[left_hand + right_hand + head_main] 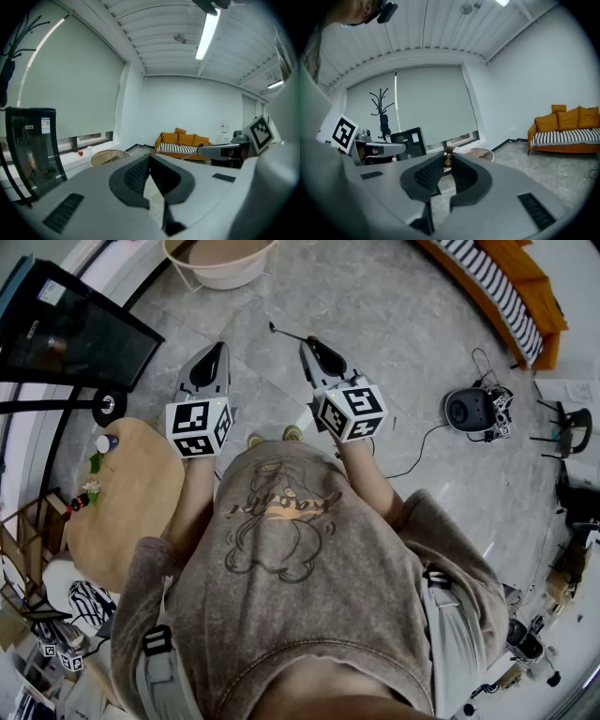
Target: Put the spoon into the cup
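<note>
Overhead (steeply down) above right gripper (311, 345)

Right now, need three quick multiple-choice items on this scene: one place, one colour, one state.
1. On which side of the person does the round wooden table stand?
A. The right
B. The left
C. Straight ahead, under both claws

2. What colour is the sofa?
A. Orange
B. Green
C. Black

3. What is the state of the right claw?
A. Wide open and empty
B. Out of every view
C. Closed on the spoon

Answers:
1 B: in the head view the table lies at the left edge, beside the person's left arm.
2 A: both gripper views show orange cushions and frame, with a striped seat.
3 C: the right gripper view shows the brown spoon end pinched between the pads.
</note>
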The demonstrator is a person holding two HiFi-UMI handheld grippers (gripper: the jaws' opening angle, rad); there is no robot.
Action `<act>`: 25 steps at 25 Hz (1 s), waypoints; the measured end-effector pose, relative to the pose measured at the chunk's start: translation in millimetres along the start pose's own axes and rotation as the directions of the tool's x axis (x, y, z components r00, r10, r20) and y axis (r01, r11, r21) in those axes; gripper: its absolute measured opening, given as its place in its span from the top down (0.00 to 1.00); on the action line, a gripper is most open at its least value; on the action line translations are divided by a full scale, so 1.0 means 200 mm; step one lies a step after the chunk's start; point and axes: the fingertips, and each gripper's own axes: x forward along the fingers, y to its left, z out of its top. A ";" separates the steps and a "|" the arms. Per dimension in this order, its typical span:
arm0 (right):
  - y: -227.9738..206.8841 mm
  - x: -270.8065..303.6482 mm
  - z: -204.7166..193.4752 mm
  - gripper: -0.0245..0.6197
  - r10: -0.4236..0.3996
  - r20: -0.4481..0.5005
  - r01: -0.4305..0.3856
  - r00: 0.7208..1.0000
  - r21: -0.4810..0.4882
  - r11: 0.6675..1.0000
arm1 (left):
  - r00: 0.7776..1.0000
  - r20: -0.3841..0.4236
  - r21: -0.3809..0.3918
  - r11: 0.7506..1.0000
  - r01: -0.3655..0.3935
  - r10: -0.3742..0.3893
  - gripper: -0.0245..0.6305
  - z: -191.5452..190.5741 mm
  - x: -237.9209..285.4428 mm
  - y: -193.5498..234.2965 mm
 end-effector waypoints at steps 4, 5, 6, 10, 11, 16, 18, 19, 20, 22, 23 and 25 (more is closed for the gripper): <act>0.01 0.01 -0.01 0.87 -0.004 0.007 0.004 1.000 0.002 1.000 | 1.000 -0.001 0.010 1.000 -0.002 0.002 0.94 -0.01 -0.01 0.02; 0.01 0.01 -0.02 0.87 -0.005 0.010 0.005 1.000 0.008 1.000 | 1.000 -0.002 0.010 1.000 -0.001 0.001 0.94 -0.01 -0.01 0.02; 0.02 0.00 -0.02 0.87 -0.007 0.013 0.007 1.000 0.016 1.000 | 1.000 -0.002 0.010 1.000 0.001 -0.001 0.94 -0.01 -0.01 0.02; 0.05 -0.02 -0.04 0.87 -0.019 0.029 0.018 0.999 0.028 0.999 | 1.000 0.005 0.015 1.000 0.014 -0.014 0.94 -0.04 -0.04 0.04; 0.06 -0.03 -0.05 0.87 -0.022 0.033 0.021 0.999 0.027 0.999 | 1.000 0.007 0.018 1.000 0.018 -0.018 0.94 -0.05 -0.05 0.05; 0.10 -0.04 -0.08 0.87 -0.037 0.051 0.035 0.998 0.033 0.999 | 0.999 0.005 0.022 0.999 0.037 -0.037 0.94 -0.09 -0.08 0.07; 0.12 -0.04 -0.08 0.87 -0.039 0.057 0.036 0.998 0.042 0.998 | 0.999 0.002 0.021 0.999 0.042 -0.042 0.94 -0.10 -0.09 0.08; 0.12 -0.04 -0.08 0.87 -0.039 0.059 0.036 0.998 0.048 0.998 | 0.999 0.000 0.022 0.999 0.044 -0.044 0.94 -0.10 -0.09 0.09; 0.13 -0.03 -0.09 0.87 -0.038 0.061 0.035 0.997 0.053 0.998 | 0.999 -0.001 0.023 0.999 0.045 -0.045 0.94 -0.10 -0.08 0.10; 0.12 -0.01 -0.09 0.87 -0.036 0.063 0.032 0.997 0.058 0.998 | 0.999 0.000 0.025 0.999 0.047 -0.047 0.94 -0.10 -0.07 0.10; 0.11 0.00 -0.09 0.87 -0.035 0.064 0.031 0.997 0.059 0.998 | 0.999 0.001 0.027 0.998 0.048 -0.048 0.94 -0.09 -0.05 0.10; 0.10 0.03 -0.09 0.87 -0.034 0.067 0.030 0.997 0.059 0.998 | 0.999 0.004 0.033 0.998 0.050 -0.050 0.94 -0.09 -0.02 0.11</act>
